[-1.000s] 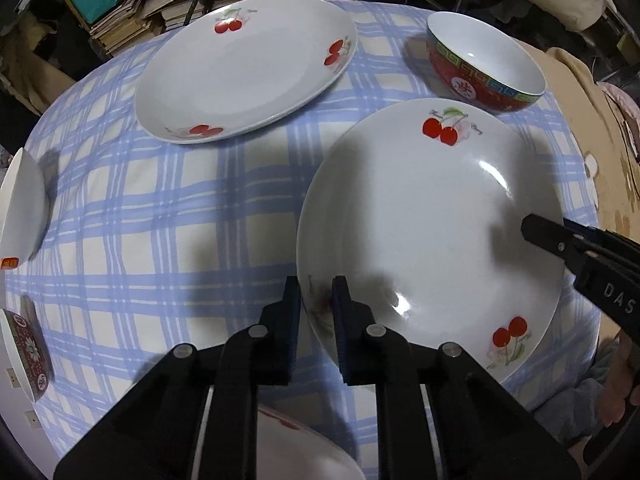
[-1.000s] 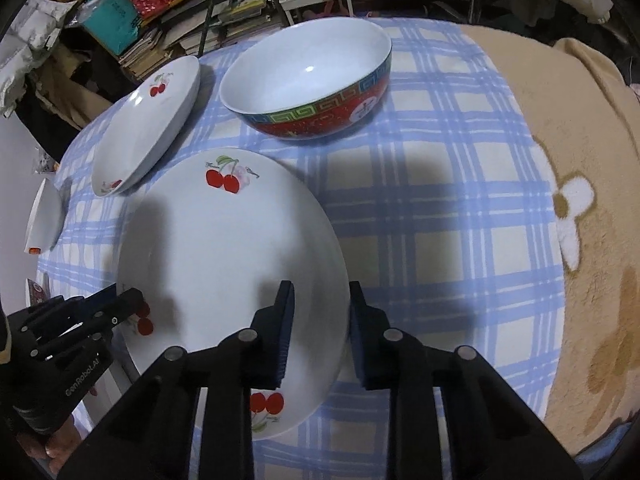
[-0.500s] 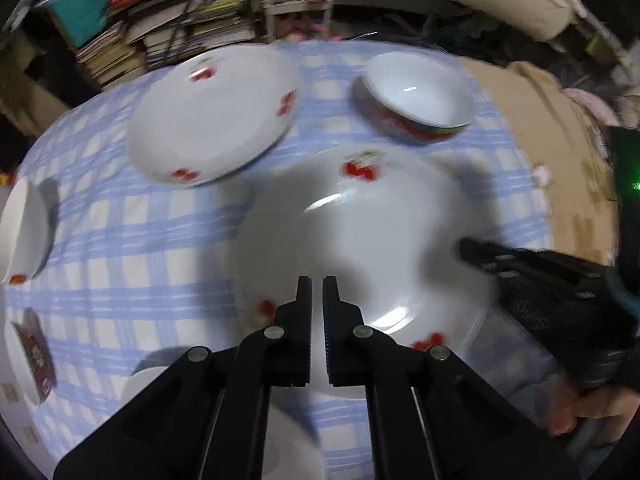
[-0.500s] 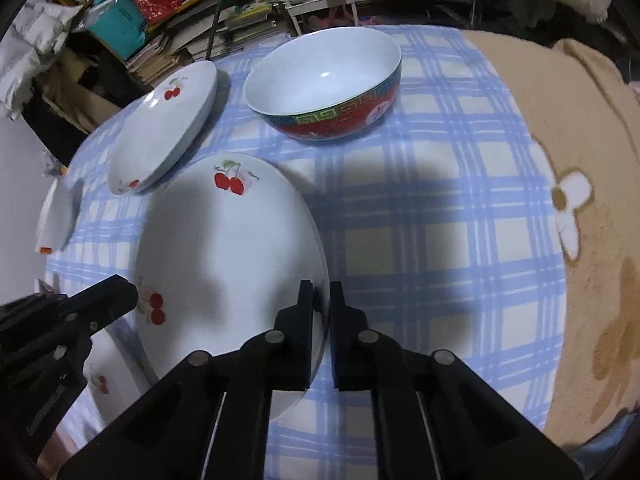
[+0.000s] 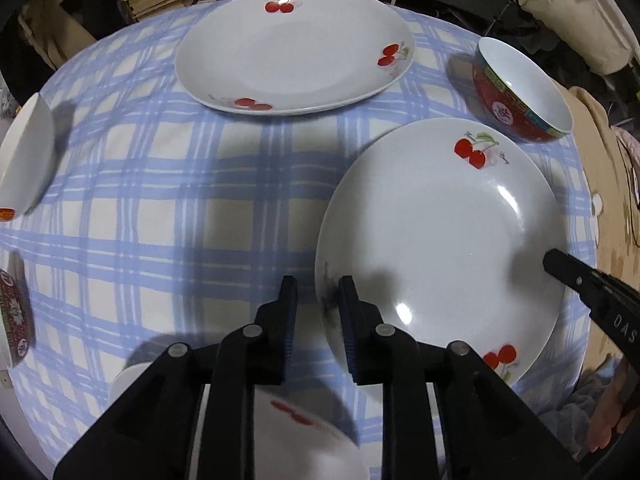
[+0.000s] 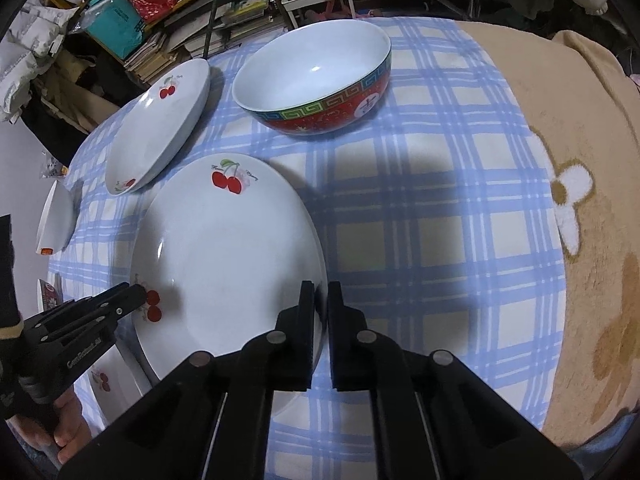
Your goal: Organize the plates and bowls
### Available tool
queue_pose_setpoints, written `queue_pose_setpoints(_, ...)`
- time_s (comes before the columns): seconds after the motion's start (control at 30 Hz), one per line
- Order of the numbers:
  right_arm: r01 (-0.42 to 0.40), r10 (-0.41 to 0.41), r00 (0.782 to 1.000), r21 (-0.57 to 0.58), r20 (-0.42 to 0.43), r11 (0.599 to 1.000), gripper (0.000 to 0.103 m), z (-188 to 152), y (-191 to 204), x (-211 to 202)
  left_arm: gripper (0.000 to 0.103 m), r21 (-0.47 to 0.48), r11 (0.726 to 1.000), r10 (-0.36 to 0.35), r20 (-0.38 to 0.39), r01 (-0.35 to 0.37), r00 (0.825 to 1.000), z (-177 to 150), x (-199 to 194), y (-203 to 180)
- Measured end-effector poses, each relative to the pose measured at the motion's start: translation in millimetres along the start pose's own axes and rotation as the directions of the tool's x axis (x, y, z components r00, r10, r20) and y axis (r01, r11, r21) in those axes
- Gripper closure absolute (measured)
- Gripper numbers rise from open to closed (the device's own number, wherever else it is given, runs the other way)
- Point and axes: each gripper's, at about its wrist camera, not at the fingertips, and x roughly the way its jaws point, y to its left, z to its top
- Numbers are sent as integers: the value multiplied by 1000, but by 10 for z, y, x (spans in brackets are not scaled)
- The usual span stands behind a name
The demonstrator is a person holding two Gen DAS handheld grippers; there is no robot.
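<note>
A white cherry plate [image 5: 440, 240] lies near on the checked tablecloth; it also shows in the right wrist view [image 6: 224, 264]. My left gripper [image 5: 318, 308] is open, its jaws astride the plate's left rim. My right gripper [image 6: 321, 304] is shut on the plate's right rim. A second cherry plate [image 5: 294, 50] lies at the back, also in the right wrist view [image 6: 160, 124]. A red-patterned bowl [image 6: 316, 80] stands at the back right, also in the left wrist view [image 5: 520, 92].
Another cherry plate [image 5: 296, 432] lies under my left gripper. A white dish [image 5: 26, 160] and a red-patterned bowl [image 5: 14, 312] sit at the table's left edge. A tan blanket [image 6: 580, 200] covers the right side. Shelves of books [image 6: 160, 20] stand behind.
My left gripper has opened off the plate's left rim, and the plate sits lower on the cloth. My right gripper has stayed shut on the right rim.
</note>
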Motion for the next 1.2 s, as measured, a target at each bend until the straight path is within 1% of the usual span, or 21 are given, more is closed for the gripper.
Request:
queue_pose_setpoints(0.07,6,-6,1000,-3,3,1000,95,10,14,14,82,-9,1000,-10,5,11,1000,37,23,-23)
queue_pose_setpoints(0.13,10,-10,1000,-10,5,1000,95,16,24,31,89,-4,1000,-30,2,30,1000,68,49,-50)
queue_pose_setpoints(0.23,3,-3,1000,-19,13,1000,95,19,18,30,89,12,999,-30,2,30,1000,108,54,-95)
queue_pose_setpoints(0.33,-44,44,999,0,22,999,95,14,-32,2,89,36,999,-26,0,26,1000,89,21,-109)
queue_pose_setpoints(0.4,-65,65,997,8,31,998,95,14,-32,-29,89,37,999,-40,-8,41,999,43,-20,-93)
queue_pose_setpoints(0.47,-67,67,997,-5,44,998,95,4,13,-68,89,13,997,-70,-5,70,998,49,-80,-23)
queue_pose_setpoints(0.57,-65,67,995,-33,73,997,95,-22,100,-163,89,1,996,-92,10,92,996,46,-190,35)
queue_pose_setpoints(0.63,-85,88,991,-38,96,996,95,-31,125,-244,89,20,996,-86,26,85,996,23,-287,20)
queue_pose_setpoints(0.73,-103,107,989,-34,107,994,95,-59,144,-311,89,45,996,-84,56,82,995,-20,-441,17)
queue_pose_setpoints(0.8,-107,111,988,-35,108,994,94,-82,181,-345,89,48,995,-87,80,83,993,-66,-561,73)
queue_pose_setpoints(0.9,-129,133,985,-46,105,991,94,-110,276,-408,89,27,997,-76,110,74,991,-121,-781,326)
queue_pose_setpoints(0.97,-133,140,984,-69,107,989,94,-137,384,-444,89,12,997,-72,120,71,990,-183,-852,420)
queue_pose_setpoints(1.1,-171,182,978,-104,102,980,94,-191,622,-488,89,-19,999,-45,144,48,989,-368,-1066,653)
queue_pose_setpoints(1.2,-183,197,976,-143,95,973,94,-266,821,-487,89,-47,998,-30,164,38,986,-501,-1183,901)
